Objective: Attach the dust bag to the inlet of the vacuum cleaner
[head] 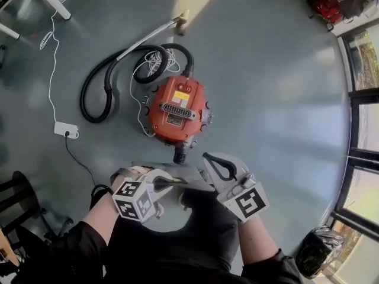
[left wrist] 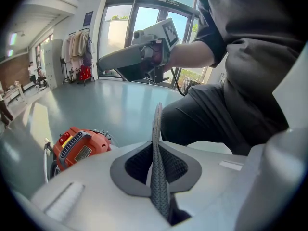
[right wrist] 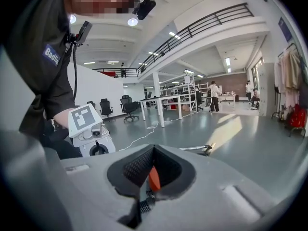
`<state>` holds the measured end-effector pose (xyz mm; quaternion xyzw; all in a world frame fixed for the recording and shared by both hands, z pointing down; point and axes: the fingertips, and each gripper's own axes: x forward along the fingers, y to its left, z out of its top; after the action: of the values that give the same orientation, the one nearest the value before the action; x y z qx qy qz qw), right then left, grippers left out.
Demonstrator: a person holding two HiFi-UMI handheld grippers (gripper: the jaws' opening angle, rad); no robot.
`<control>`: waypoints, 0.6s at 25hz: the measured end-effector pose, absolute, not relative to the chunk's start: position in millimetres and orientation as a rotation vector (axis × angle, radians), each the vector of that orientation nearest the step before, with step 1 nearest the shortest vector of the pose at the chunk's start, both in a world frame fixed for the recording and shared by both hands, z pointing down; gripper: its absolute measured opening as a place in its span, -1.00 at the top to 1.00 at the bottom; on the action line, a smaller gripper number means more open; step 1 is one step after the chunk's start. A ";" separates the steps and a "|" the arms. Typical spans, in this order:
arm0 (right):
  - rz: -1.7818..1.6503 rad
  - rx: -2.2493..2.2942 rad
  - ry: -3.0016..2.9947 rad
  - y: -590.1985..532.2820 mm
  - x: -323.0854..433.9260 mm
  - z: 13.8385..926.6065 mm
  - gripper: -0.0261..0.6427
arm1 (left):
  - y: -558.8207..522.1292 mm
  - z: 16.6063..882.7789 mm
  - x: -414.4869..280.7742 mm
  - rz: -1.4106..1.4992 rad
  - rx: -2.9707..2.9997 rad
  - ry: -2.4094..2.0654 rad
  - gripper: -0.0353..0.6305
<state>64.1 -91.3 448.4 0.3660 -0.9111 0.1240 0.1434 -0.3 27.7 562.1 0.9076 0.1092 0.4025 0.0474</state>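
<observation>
over on the left the long black ribbed hose [head: 89,80] just loops on the floor next to the white power strip [head: 65,129], well out of the way. the left gripper [left wrist: 159,189] is pinched tight on the dark grey woven fabric dust bag [left wrist: 157,129]. the bag's edge sticks up out of the jaws like a fin, and holding it by the rim like that looks meant to keep the mouth stretched.

the round orange vacuum cleaner [head: 177,105] sits on the floor just beyond the grippers. its short black inlet stub [head: 179,154] points back toward the person, so the bag is near it but not on it yet.

the right gripper [right wrist: 151,191] has its jaws together too, with only a thin orange sliver [right wrist: 153,177] caught between the pads. my guess is that's trim on the bag's other side, can't say for sure. the two-handed hold makes sense, floppy fabric won't line up with that stub otherwise.
</observation>
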 end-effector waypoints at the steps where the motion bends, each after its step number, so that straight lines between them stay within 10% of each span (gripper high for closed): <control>1: 0.356 1.055 -2.629 -92.5 65.3 454.8 0.94 | 26.3 567.6 0.4 1.223 2.767 0.330 0.77; 15: 0.306 1.098 -2.670 -101.7 68.6 534.2 0.94 | 34.5 648.4 9.7 1.198 2.779 0.442 0.77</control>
<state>68.6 -101.7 534.2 0.3755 -0.9132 0.1045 0.1192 9.7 34.5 648.4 0.9078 0.1444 0.3915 0.0415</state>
